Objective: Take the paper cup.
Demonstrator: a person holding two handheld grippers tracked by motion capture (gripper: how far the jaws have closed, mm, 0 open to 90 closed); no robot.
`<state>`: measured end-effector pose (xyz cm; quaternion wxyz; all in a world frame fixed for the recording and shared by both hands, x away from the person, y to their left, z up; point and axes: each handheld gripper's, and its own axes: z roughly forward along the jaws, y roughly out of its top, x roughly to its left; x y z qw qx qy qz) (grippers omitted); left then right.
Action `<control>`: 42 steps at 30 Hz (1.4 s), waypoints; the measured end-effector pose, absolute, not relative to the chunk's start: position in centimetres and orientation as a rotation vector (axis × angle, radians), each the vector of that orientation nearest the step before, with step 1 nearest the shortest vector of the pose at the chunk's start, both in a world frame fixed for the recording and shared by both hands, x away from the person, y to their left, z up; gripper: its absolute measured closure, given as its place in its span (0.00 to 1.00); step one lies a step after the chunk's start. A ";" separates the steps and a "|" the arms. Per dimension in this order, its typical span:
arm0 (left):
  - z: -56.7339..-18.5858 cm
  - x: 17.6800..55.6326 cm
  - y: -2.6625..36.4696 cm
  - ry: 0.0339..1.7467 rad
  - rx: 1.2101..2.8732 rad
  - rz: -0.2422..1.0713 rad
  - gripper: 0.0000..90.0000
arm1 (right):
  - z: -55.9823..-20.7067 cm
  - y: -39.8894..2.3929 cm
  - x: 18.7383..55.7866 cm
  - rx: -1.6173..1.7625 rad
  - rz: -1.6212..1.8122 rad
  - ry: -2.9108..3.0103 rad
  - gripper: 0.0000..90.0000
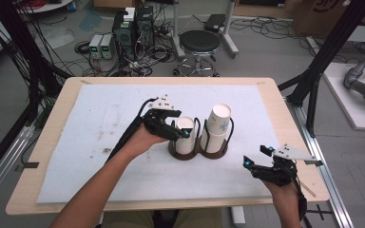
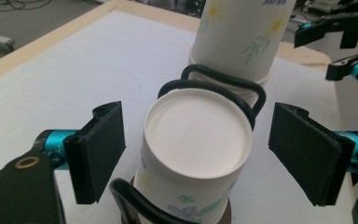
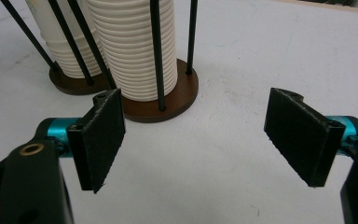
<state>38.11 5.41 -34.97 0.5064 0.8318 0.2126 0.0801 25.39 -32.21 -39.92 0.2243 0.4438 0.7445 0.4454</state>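
The left gripper (image 2: pixel 196 154) straddles the top cup (image 2: pixel 198 140) of the nearer stack in the wire cup holder (image 1: pixel 198 151); its jaws stand wide, one pad on either side of the upturned base, with a gap on each side. The right gripper (image 3: pixel 193 140) hangs apart, jaws wide with nothing between them, the second stack (image 3: pixel 133 42) ahead of its left jaw.

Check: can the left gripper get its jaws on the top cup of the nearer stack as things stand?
Probably yes. The left gripper already straddles the top cup, a pad on either side with gaps and nothing between. The holder's black wire loop sits just behind the cup's rim, so it could graze a pad.
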 end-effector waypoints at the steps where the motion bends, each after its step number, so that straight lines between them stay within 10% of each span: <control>1: -35.1 38.2 5.3 0.518 2.020 0.199 0.24 | -39.9 -32.4 25.3 1.230 1.236 2.046 0.23; 42: -30.3 37.8 6.8 0.541 1.842 0.214 0.39 | -39.9 -32.3 25.5 1.231 1.259 2.049 0.23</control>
